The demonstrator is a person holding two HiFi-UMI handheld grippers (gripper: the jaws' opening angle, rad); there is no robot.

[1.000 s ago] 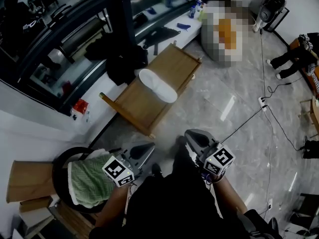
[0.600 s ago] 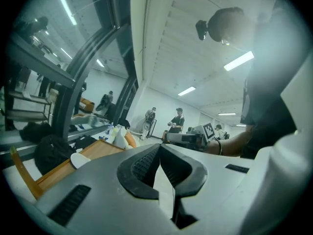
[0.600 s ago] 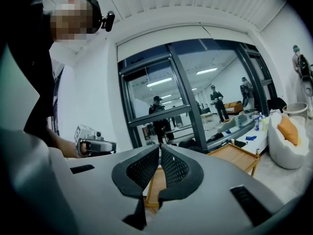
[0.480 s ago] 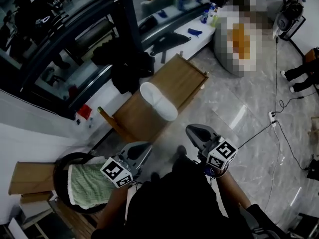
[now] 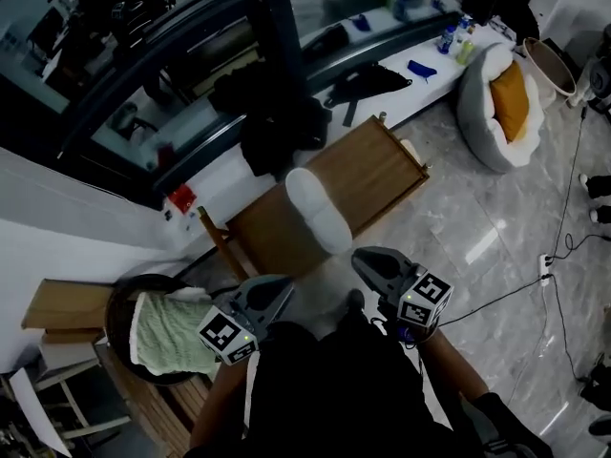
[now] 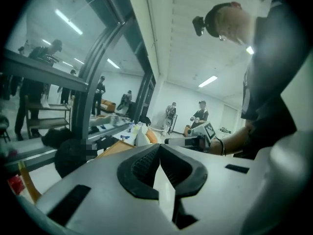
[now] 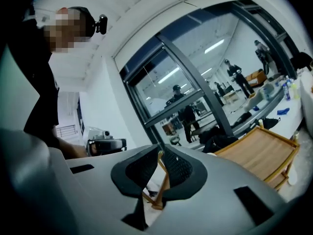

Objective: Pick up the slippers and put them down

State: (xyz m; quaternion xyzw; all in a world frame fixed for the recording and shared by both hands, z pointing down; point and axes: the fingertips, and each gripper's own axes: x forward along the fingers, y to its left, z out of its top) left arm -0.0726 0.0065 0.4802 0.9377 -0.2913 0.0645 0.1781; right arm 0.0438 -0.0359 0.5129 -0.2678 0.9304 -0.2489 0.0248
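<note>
A pair of white slippers lies side by side on a tilted wooden rack on the floor, just ahead of both grippers. My left gripper is held close to the body, pointing at the rack's near corner, jaws shut and empty. My right gripper sits to its right, just short of the slippers' near end, also shut with nothing in it. In the left gripper view the jaws meet at the tips. The right gripper in its own view is closed too, with the rack beyond it.
A black round basket with a green towel and a cardboard box stand at the left. A dark bag lies by the glass wall behind the rack. A white cushion seat with an orange pillow and floor cables are at the right.
The head view has swung, so the rack and slippers now sit nearer the middle. Both grippers have come closer to the rack's near edge. Their jaws stay shut.
</note>
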